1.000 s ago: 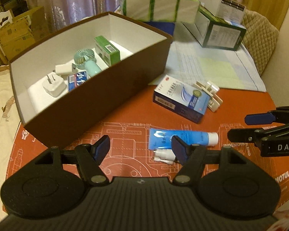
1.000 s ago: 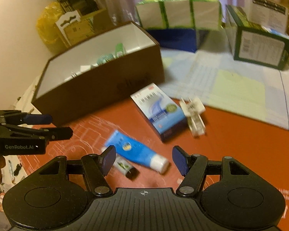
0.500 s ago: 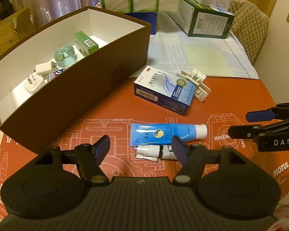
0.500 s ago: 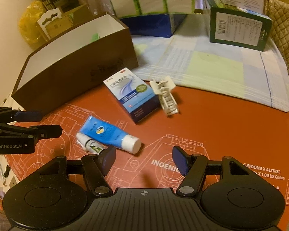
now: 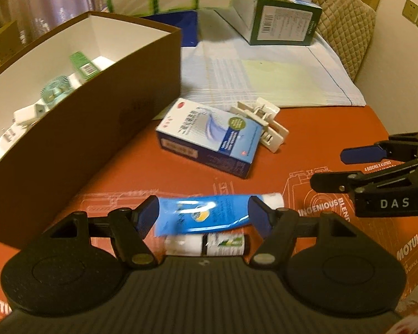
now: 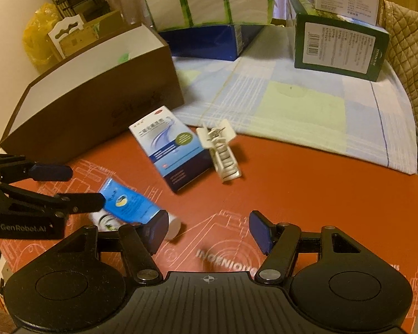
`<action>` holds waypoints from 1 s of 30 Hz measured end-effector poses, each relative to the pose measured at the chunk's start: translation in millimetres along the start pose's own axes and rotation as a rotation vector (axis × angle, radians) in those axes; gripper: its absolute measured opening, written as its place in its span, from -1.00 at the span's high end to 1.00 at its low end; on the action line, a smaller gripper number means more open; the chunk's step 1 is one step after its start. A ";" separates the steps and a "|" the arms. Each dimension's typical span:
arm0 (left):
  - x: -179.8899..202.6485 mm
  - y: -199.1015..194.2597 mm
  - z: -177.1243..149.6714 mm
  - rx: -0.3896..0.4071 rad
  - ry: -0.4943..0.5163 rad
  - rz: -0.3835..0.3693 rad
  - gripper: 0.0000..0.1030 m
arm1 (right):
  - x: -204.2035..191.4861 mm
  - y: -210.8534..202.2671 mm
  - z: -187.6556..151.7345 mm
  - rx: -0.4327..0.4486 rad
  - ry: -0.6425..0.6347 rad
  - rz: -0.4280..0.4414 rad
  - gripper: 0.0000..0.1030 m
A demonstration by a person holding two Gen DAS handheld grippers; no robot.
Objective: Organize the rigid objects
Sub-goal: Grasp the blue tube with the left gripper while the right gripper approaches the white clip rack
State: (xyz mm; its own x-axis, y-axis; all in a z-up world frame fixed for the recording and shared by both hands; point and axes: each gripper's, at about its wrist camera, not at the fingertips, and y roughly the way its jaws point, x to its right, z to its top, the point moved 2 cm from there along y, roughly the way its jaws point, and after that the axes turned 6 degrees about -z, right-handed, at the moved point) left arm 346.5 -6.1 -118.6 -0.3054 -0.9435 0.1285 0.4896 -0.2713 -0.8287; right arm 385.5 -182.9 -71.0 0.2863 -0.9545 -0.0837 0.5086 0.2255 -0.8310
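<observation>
A blue tube (image 5: 209, 214) with a white cap lies on the orange mat, with a small white bottle (image 5: 206, 245) just in front of it. My left gripper (image 5: 203, 215) is open and low, its fingers on either side of the tube. A blue and white medicine box (image 5: 209, 136) and a white clip (image 5: 264, 122) lie further back. The brown storage box (image 5: 83, 128) at left holds a fan, chargers and a green box. My right gripper (image 6: 209, 228) is open and empty over the mat, right of the tube (image 6: 131, 206).
A checked cloth (image 6: 292, 105) covers the far table. Tissue packs (image 6: 209, 0), a blue box (image 6: 209, 41) and a green carton (image 6: 340, 47) stand at the back. A quilted chair back (image 5: 345, 39) is at far right.
My left gripper has come down and forward so its open fingers now flank the blue tube. My right gripper has moved closer to the mat and the tube.
</observation>
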 end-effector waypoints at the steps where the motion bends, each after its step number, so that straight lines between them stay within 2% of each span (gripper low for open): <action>1: 1.2 3.5 2.1 0.001 0.005 -0.004 -0.30 | 1.9 2.3 1.3 0.002 -0.002 -0.004 -0.20; 11: 15.3 44.3 23.0 -0.020 0.058 -0.029 -0.30 | 18.9 23.5 13.6 0.016 -0.029 -0.011 -0.14; 19: 13.7 67.2 34.9 -0.024 0.071 0.012 -0.30 | 22.1 44.9 22.7 -0.001 -0.054 -0.003 -0.03; 30: -10.5 58.6 27.1 -0.034 0.022 0.053 -0.33 | 18.7 65.1 32.5 0.001 -0.095 0.022 0.08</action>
State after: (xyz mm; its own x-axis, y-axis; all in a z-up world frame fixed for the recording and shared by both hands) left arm 400.6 -17.2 -153.8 -0.2977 -0.9519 0.0719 0.4774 -0.2136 -0.8523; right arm 450.3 -179.7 -108.8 0.3736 -0.9263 -0.0496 0.5021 0.2469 -0.8288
